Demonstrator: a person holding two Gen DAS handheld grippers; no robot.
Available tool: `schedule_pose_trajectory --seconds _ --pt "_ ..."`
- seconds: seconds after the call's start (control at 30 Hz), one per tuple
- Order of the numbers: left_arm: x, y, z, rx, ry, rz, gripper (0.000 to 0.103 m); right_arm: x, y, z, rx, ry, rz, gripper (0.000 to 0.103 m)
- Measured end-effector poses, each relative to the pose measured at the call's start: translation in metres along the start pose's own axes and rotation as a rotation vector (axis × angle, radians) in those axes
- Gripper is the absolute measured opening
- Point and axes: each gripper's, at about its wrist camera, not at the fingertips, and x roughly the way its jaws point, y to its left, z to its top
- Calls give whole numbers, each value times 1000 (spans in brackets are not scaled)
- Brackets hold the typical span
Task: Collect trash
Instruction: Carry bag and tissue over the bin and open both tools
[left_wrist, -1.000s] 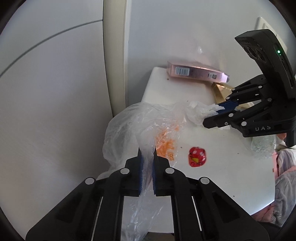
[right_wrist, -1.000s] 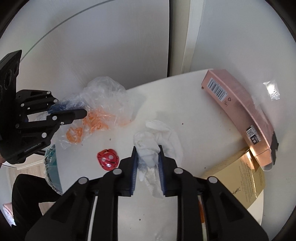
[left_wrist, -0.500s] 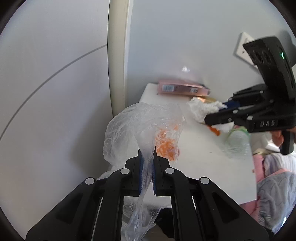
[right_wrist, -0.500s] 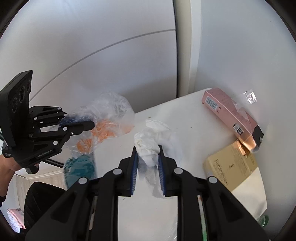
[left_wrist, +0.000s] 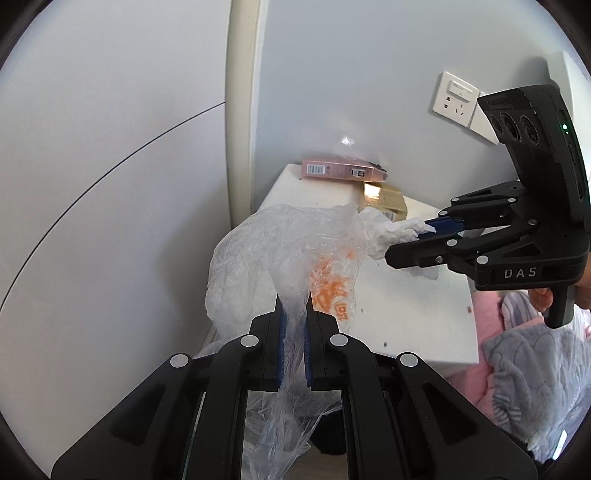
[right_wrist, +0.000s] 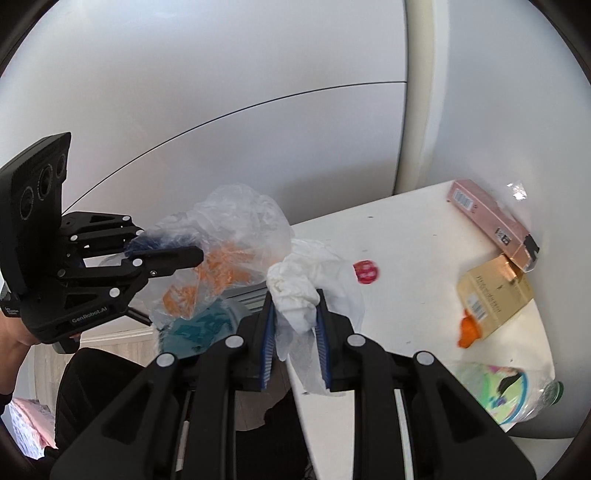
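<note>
My left gripper (left_wrist: 293, 306) is shut on a clear plastic bag (left_wrist: 280, 254) with orange scraps inside, held in the air off the table's left edge. The bag also shows in the right wrist view (right_wrist: 236, 236), with the left gripper (right_wrist: 166, 254) beside it. My right gripper (right_wrist: 294, 295) is shut on a crumpled white tissue (right_wrist: 295, 291) and holds it just right of the bag. In the left wrist view the right gripper (left_wrist: 410, 240) and the tissue (left_wrist: 384, 232) touch the bag's rim.
The white table (right_wrist: 406, 251) carries a pink box (right_wrist: 491, 221), a gold box (right_wrist: 495, 299), a red wrapper (right_wrist: 365, 271), an orange piece (right_wrist: 467, 328) and a clear bottle (right_wrist: 506, 391). A teal object (right_wrist: 199, 325) sits below the bag. A pink blanket (left_wrist: 517, 350) lies to the right.
Both grippers have lifted up and back from the table. The right gripper has carried the tissue leftward to the bag's rim. The bag now hangs off the table's edge.
</note>
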Motion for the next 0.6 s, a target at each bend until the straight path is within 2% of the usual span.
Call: schedule_pose_trajectory --seconds 0.33,0.6 --pt "-60 4 -55 -45 -2 72 7 12 64 -15 -49 -12 57 21" --pt "-85 25 -98 -119 16 129 7 50 95 -19 -81 18 138 21"
